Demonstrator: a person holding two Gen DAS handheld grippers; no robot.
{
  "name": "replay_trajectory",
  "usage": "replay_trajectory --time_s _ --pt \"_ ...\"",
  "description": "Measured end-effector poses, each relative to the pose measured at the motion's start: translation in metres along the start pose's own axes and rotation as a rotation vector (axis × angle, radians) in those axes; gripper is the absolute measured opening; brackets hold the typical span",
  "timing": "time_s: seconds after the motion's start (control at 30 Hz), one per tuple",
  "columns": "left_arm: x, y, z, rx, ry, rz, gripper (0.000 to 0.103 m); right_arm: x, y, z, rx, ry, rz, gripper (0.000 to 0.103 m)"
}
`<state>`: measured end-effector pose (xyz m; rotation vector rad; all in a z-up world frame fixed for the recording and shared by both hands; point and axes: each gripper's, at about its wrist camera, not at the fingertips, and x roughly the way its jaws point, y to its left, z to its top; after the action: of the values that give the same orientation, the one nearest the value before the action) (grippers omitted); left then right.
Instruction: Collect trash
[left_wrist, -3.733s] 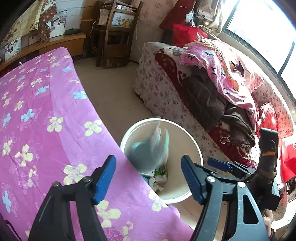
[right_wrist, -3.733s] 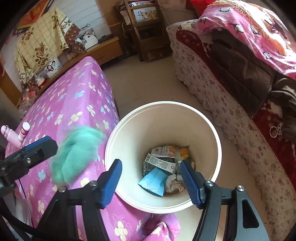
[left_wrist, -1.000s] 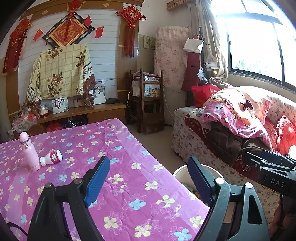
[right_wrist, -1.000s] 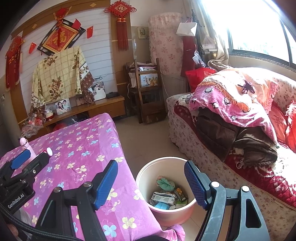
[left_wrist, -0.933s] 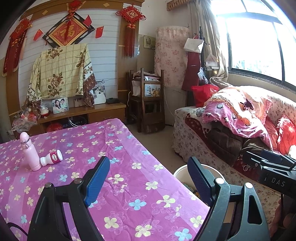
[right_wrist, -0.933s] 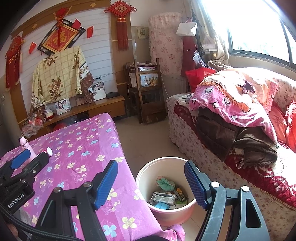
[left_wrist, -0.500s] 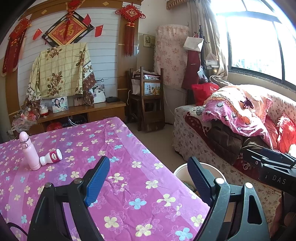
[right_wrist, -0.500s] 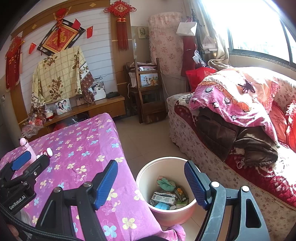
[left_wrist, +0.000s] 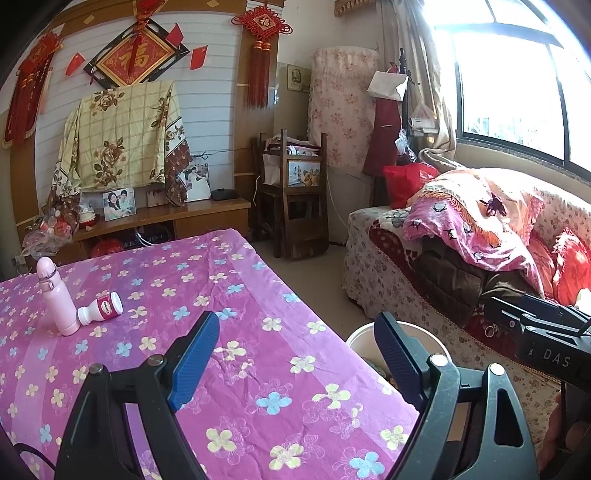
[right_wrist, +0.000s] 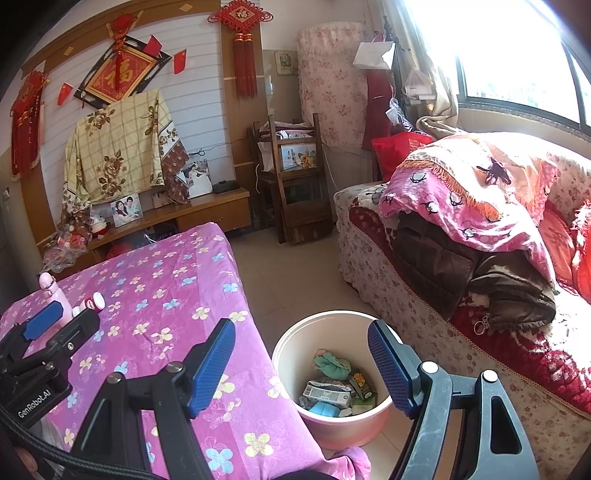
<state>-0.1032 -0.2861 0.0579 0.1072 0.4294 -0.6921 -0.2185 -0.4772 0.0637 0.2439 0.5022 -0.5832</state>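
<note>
A cream waste bucket stands on the floor beside the table; it holds a crumpled green cloth, a carton and other wrappers. Only its rim shows in the left wrist view. My left gripper is open and empty above the purple flowered tablecloth. My right gripper is open and empty, held above the table's edge and the bucket. The left gripper's body also shows in the right wrist view.
A pink bottle stands on the table's far left with a small white-and-red bottle lying beside it. A sofa piled with blankets lies right of the bucket. A wooden chair and low cabinet stand at the back.
Since 3.7 s ago the green cloth has dropped into the bucket and both grippers have lifted and tilted up to face the room. Over the last second almost nothing has moved.
</note>
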Motion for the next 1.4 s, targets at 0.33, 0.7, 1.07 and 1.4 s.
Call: replay_trajectory --time_s 0.33,0.7,1.07,1.4 --pt "0.002 0.0 -0.003 -0.006 0.006 0.001 0.086 0.004 0.003 -0.003 0.0 0.009 -0.004 0.078" --pt "0.003 0.002 -0.005 -0.013 0.012 0.007 0.086 0.005 0.004 -0.007 0.0 0.016 -0.004 0.078" --pt "0.004 0.004 -0.008 -0.014 0.015 0.013 0.086 0.005 0.002 -0.007 0.005 0.022 -0.006 0.078" --pt "0.005 0.004 -0.01 -0.012 0.013 0.018 0.086 0.006 0.002 -0.007 0.0 0.031 -0.012 0.078"
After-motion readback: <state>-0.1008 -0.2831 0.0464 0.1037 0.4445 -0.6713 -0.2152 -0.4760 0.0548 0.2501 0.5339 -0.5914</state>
